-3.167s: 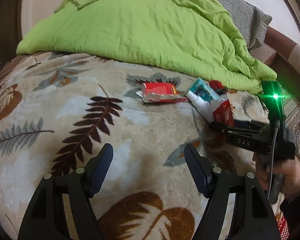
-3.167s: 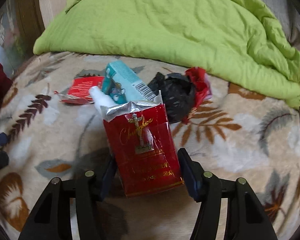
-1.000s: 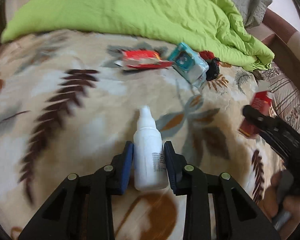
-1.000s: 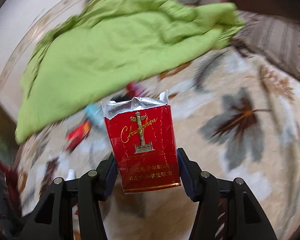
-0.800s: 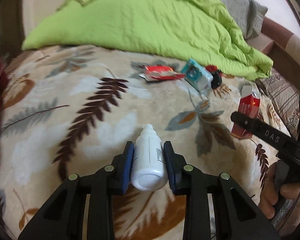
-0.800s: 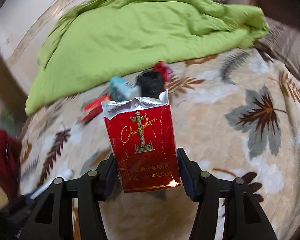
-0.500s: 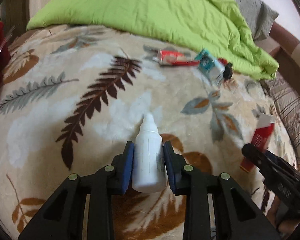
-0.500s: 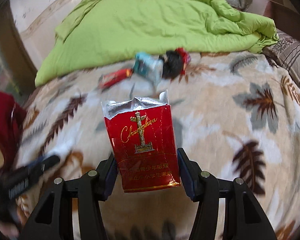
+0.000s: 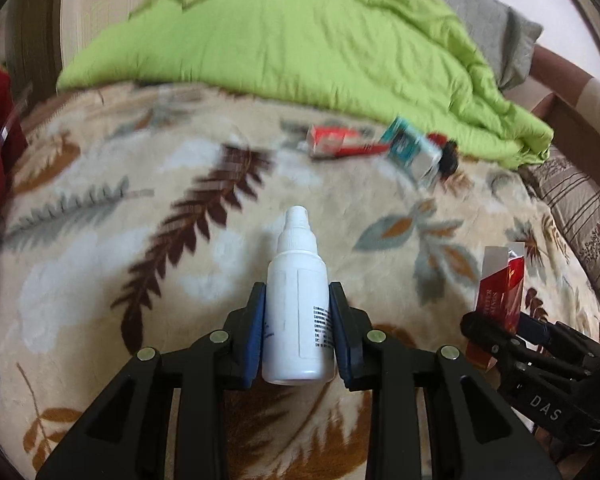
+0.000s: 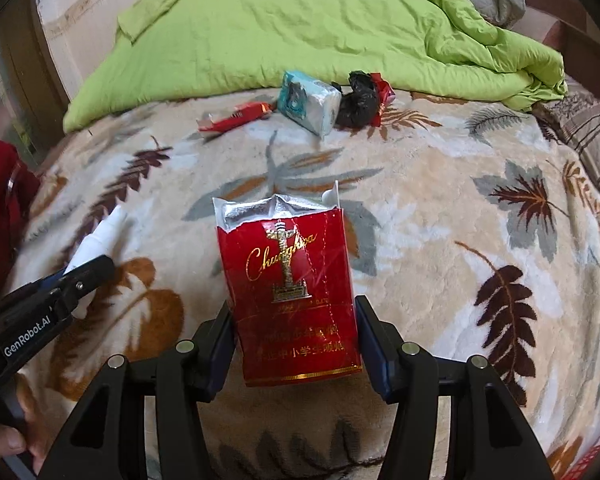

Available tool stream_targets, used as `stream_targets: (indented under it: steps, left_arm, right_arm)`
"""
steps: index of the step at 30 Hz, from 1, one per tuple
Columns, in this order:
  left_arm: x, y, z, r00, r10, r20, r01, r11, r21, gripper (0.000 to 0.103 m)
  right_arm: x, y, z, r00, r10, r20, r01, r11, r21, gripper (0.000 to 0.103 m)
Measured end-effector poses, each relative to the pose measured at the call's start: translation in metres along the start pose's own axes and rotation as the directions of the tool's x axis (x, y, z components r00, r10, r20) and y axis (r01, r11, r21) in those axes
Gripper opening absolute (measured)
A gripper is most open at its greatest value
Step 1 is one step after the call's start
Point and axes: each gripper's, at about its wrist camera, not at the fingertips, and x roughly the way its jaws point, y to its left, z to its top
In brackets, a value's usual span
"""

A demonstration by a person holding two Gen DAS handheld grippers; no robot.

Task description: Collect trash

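While the left claw (image 9: pixel 296 328) squeezes a white bottle (image 9: pixel 298 312), right claw (image 10: pixel 296 344) squeezes a torn red "Chunghwa" pack (image 10: pixel 292 300), "GenRobot.AI" and "DAS" on the claws

White bottle (image 9: pixel 298 312), red pack (image 10: pixel 296 304)

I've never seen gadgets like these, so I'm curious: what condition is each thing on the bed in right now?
White bottle: capped, clamped in the left hand-held gripper.
Red cigarette pack: torn open, clamped in the right hand-held gripper.
Flat red pack: lying crushed.
Teal box: lying on its side.
Black bag: crumpled.
Green quilt: rumpled.
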Motion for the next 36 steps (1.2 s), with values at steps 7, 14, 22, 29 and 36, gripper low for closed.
stream_targets:
  steps: [7, 14, 22, 29, 36]
  left_arm:
    - [-0.017, -0.020, 0.003, 0.991, 0.058, 0.125, -0.071, 0.992, 0.102, 0.029]
    - [-0.015, -0.029, 0.003, 0.990, 0.067, 0.128, -0.086, 0.985, 0.148, 0.029]
    - [-0.014, -0.033, 0.001, 0.989, 0.072, 0.129, -0.092, 0.983, 0.159, 0.029]
    - [-0.014, -0.033, 0.000, 0.988, 0.080, 0.132, -0.101, 0.982, 0.160, 0.029]
    - [-0.014, -0.032, 0.000, 0.987, 0.080, 0.140, -0.103, 0.980, 0.172, 0.029]
  right_arm:
    - [-0.010, 0.006, 0.005, 0.997, 0.041, 0.061, -0.041, 0.999, -0.012, 0.060]
    - [-0.016, 0.005, 0.008, 0.993, 0.064, 0.095, -0.063, 0.998, -0.009, 0.060]
    - [-0.017, 0.003, 0.010, 0.992, 0.070, 0.101, -0.069, 0.998, -0.005, 0.060]
    - [-0.017, 0.000, 0.010, 0.992, 0.073, 0.102, -0.074, 0.997, 0.006, 0.060]
    - [-0.018, 0.000, 0.010, 0.992, 0.074, 0.102, -0.075, 0.997, 0.005, 0.060]
